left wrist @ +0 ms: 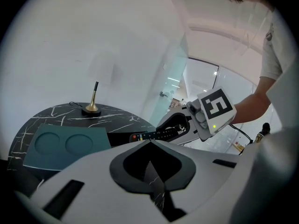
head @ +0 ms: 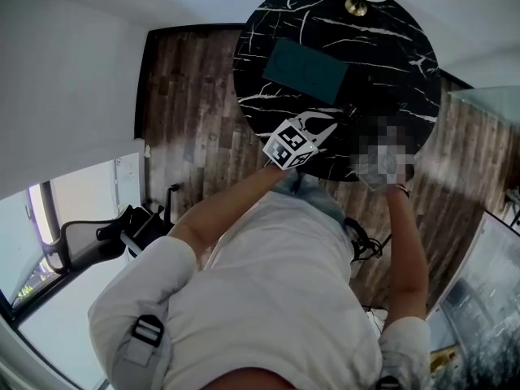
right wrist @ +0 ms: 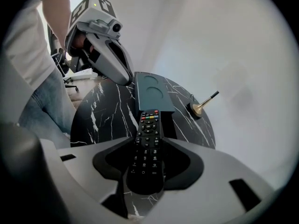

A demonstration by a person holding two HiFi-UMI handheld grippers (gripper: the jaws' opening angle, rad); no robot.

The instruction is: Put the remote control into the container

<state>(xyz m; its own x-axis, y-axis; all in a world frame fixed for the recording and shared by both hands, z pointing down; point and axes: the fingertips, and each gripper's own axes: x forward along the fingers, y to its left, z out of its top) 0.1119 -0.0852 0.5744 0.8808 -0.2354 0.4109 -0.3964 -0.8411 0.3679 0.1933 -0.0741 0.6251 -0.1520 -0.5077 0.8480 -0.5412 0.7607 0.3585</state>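
Right gripper view: right gripper (right wrist: 146,146) clamps a black remote control (right wrist: 148,122) lengthwise over the marble table (right wrist: 100,113). The teal container (right wrist: 150,90) lies just beyond. Left gripper (right wrist: 122,78) (jaws together, empty) hovers far left. Best carried forward level, then lowered in flat.

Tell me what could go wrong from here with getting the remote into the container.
1. The right gripper grips the remote near its rear end, so the long front may tilt or slip out.
2. The left gripper hangs close beside the container; the two grippers could bump there.
3. The container's top shows only two round recesses, so the remote may not sit securely.
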